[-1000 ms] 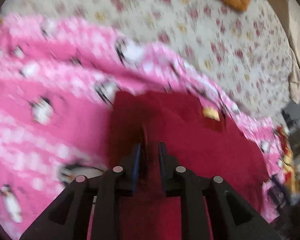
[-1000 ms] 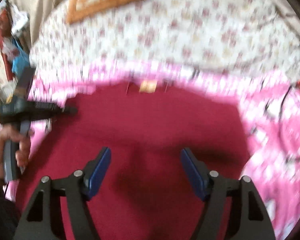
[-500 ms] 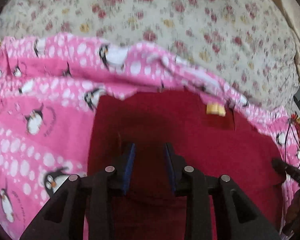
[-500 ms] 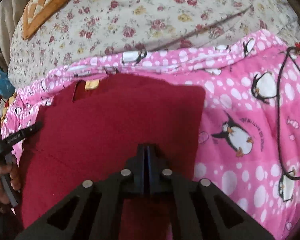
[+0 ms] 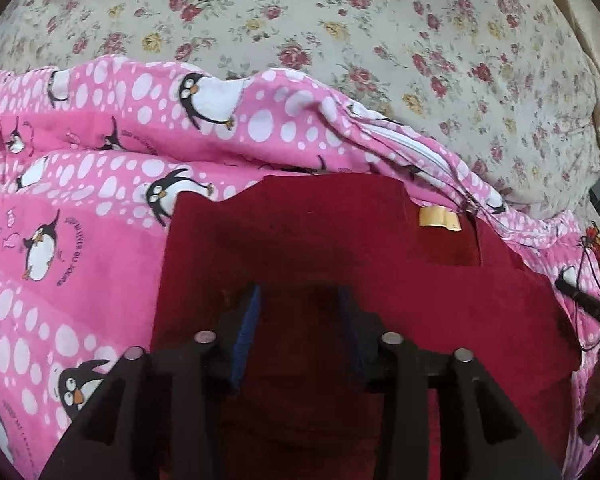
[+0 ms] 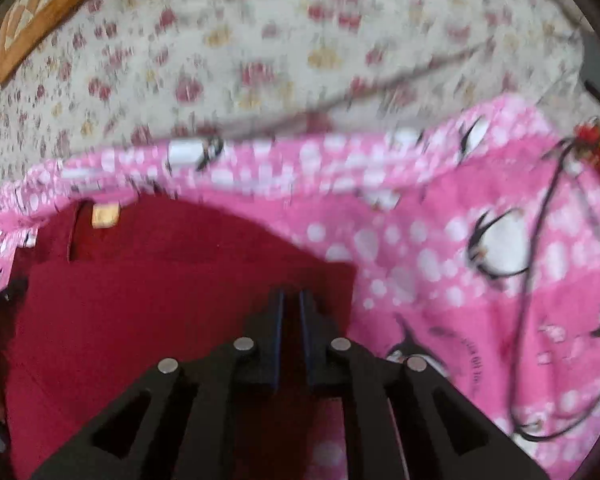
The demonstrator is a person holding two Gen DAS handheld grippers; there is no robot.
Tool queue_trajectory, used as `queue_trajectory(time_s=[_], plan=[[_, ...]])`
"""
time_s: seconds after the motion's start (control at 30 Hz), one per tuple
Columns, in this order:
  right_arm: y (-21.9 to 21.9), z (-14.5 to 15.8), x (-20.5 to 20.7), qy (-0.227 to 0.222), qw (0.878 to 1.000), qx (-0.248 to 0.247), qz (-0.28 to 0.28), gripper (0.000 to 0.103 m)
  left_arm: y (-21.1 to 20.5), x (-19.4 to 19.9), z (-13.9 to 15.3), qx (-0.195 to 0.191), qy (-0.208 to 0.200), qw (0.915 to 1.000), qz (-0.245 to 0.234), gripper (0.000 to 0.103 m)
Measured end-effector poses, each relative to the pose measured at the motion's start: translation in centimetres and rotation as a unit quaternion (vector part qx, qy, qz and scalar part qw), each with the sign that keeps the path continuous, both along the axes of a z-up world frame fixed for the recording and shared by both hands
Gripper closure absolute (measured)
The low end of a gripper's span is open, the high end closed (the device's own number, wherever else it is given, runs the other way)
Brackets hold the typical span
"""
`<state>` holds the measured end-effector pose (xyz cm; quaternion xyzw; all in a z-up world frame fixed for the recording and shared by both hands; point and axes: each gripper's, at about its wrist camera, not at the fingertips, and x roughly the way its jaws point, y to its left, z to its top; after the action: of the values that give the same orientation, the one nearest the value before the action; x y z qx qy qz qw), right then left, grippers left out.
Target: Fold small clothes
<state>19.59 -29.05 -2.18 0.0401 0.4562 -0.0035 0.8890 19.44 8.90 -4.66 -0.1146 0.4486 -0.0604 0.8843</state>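
left gripper [image 5: 300,300] spread wider than 0.5 s ago, over red garment [image 5: 340,248] on penguin blanket [image 5: 80,220]; right gripper [image 6: 291,300] now slightly parted, pinching garment edge; right view motion-blurred

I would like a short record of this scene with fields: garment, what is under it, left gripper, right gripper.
garment: red cloth, lying flat, tan label near its far edge
under it: pink penguin blanket on a floral sheet
left gripper: open, fingers over the cloth
right gripper: nearly closed at the cloth's right edge; grip unclear, view blurred
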Motion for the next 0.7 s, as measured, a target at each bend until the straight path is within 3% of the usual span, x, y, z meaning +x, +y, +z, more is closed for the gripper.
queue_trajectory(time_s=[0.07,0.13,0.27,0.33,0.4,0.47,0.5,0.53,0.6,0.7], plan=[[1.1,1.7,-0.8,-0.025,1.000,-0.003,0.015,0.090,-0.5,-0.1,0.0,0.002,-0.003,0.9999,-0.010,0.063],[2.8,2.3,-1.9,-0.022,0.998,-0.016,0.055,0.082,-1.1,-0.1,0.0,0.014,-0.006,0.9997,-0.017,0.059],[3.3,-1.5,-2.8,0.049,0.995,-0.062,0.068,0.081,-0.9,-0.3,0.2,0.004,-0.016,0.9997,-0.018,0.058],[2.0,-1.7,-3.8,0.034,0.997,-0.031,0.056,0.080,-0.3,-1.1,1.0,-0.005,-0.021,0.9996,-0.016,0.059],[1.7,0.1,-5.5,0.010,0.999,-0.008,0.040,0.080,0.6,-3.3,3.0,-0.011,-0.035,0.9992,-0.014,0.059],[2.1,1.4,-7.8,-0.029,0.997,0.004,0.066,0.077,1.6,-5.6,5.0,-0.015,-0.059,0.9980,-0.018,0.059],[2.8,1.2,-8.4,-0.025,0.996,0.000,0.088,0.067,2.2,-7.0,6.1,-0.009,-0.064,0.9977,-0.016,0.059],[3.2,0.4,-8.5,-0.003,0.996,-0.011,0.094,0.063,2.9,-8.3,6.9,-0.003,-0.061,0.9981,-0.010,0.059],[3.7,-1.7,-9.1,0.026,0.994,-0.037,0.098,0.063,4.2,-10.4,8.0,-0.004,-0.048,0.9988,-0.012,0.059],[3.4,0.7,-11.4,-0.003,0.996,-0.027,0.079,0.063,5.7,-14.5,9.1,0.010,-0.047,0.9985,-0.028,0.059]])
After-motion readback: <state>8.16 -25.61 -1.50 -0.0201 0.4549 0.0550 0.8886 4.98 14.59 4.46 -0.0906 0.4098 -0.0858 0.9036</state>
